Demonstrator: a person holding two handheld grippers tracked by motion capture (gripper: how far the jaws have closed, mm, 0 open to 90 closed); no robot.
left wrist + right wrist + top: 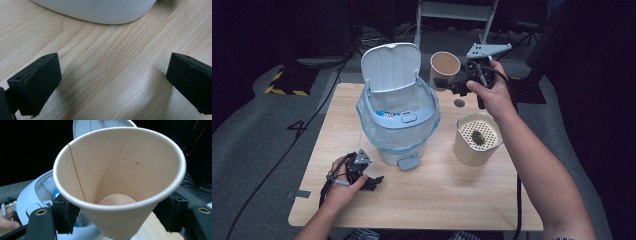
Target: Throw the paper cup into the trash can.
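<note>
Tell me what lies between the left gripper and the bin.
Bare wooden table: the left gripper view shows nothing between the open left gripper and the white bin.

A lab or recording studio rather than a home: the small wooden worktop point(452, 200) stands alone on grey carpet point(257, 135), surrounded by dark space. Black cables point(287, 150) trail across the floor, yellow-and-black hazard tape point(287, 85) marks a stand's base, and a white metal frame point(457, 12) stands behind.
</note>
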